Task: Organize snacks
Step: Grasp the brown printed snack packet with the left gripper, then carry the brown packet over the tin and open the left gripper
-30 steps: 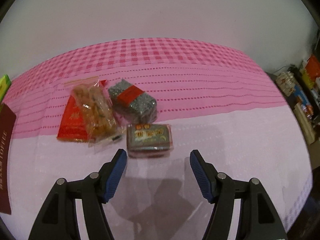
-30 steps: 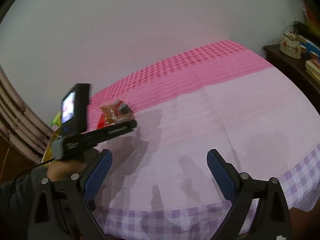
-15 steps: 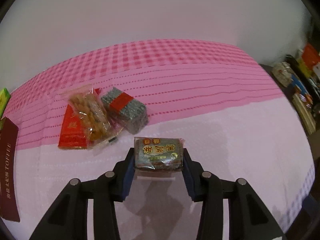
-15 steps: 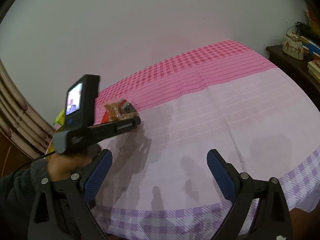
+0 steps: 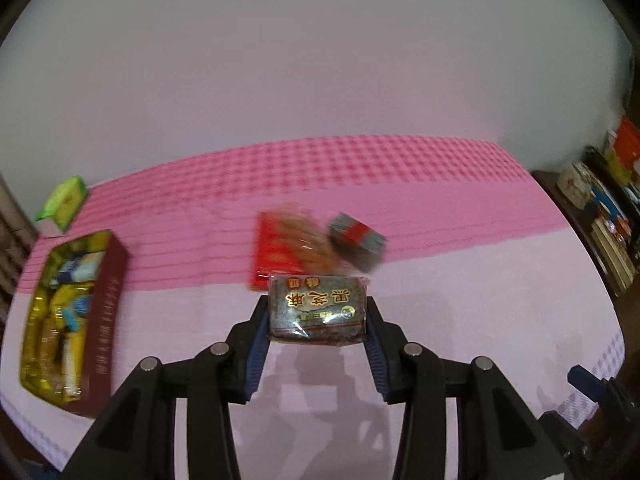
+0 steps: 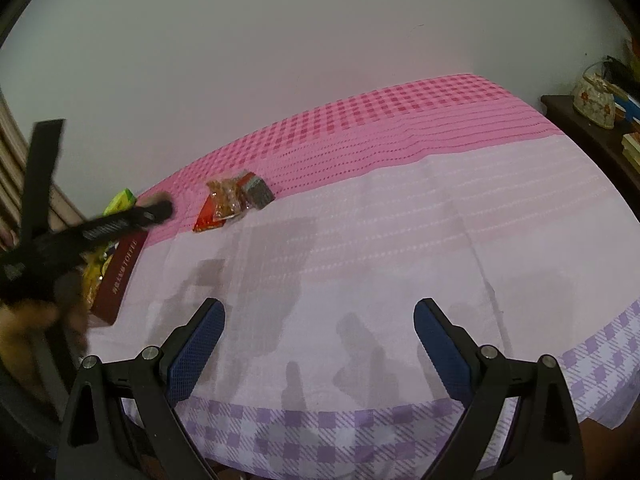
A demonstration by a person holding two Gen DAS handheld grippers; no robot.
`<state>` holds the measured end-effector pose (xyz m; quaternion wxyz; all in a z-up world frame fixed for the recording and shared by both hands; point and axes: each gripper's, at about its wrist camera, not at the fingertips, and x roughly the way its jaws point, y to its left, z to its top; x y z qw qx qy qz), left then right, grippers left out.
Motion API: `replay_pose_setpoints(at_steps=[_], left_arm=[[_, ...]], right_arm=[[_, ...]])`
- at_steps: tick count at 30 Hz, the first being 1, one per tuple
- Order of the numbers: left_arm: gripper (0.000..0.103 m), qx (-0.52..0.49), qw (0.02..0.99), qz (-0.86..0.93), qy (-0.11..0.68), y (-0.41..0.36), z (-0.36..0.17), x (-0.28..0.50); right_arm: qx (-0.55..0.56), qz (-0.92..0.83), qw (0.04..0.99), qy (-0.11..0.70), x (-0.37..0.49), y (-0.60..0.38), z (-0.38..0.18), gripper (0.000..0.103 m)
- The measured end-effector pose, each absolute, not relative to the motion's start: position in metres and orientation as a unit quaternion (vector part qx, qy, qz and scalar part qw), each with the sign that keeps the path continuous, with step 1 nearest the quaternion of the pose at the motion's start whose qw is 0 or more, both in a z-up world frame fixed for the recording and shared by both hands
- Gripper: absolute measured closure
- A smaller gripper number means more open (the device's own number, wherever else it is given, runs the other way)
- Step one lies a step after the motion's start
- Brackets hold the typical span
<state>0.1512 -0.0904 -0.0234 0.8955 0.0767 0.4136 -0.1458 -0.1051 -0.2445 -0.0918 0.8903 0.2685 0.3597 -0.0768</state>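
- Left gripper [image 5: 318, 330]: jaws drawn about halfway in and clamped on a dark wrapped snack block [image 5: 317, 307] with gold lettering; the blue pads [image 5: 258, 346] press its two short ends; the block is clear of the cloth, label facing the camera.
- Right gripper [image 6: 316, 344]: jaws spread wide with nothing between them; it hangs above the pale near part of the tablecloth [image 6: 400, 248], close to the purple-checked border.
- Remaining loose snacks: a clear bag of orange-brown pieces [image 6: 226, 196] lying over a flat red packet [image 6: 206, 218]; a grey block with a red band [image 6: 256, 190] touching the bag on its right; all three sit where the pink band of the cloth meets the pale part, just beyond the held block in the left wrist view.
- Maroon toffee box [image 5: 104, 312]: open-topped, near the left edge of the table; yellow and blue wrapped sweets [image 5: 60, 308] fill it.
- Green carton [image 5: 62, 202]: beyond the box, at the far left of the pink band.
- Person's hand [image 6: 24, 320]: blurred at the left of the right wrist view, carrying the left gripper's body above the box.
- Side shelf [image 5: 600, 216]: to the right of the table; books and a floral container on it.
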Motion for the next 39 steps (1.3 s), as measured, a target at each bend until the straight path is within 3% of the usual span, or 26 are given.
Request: replay_pose_setpoints(at_steps=[15, 39], left_arm=[[0.059, 0.074, 0.916, -0.055, 0.391, 0.010, 0.007, 0.157], [0.059, 0.050, 0.913, 0.056, 0.401, 0.157, -0.002, 0.162]], right_arm=[[0.245, -0.067, 0.890, 0.378, -0.101, -0.231, -0.097, 0.009], [0.256, -0.057, 0.878, 0.401, -0.096, -0.227, -0.109, 0.009]])
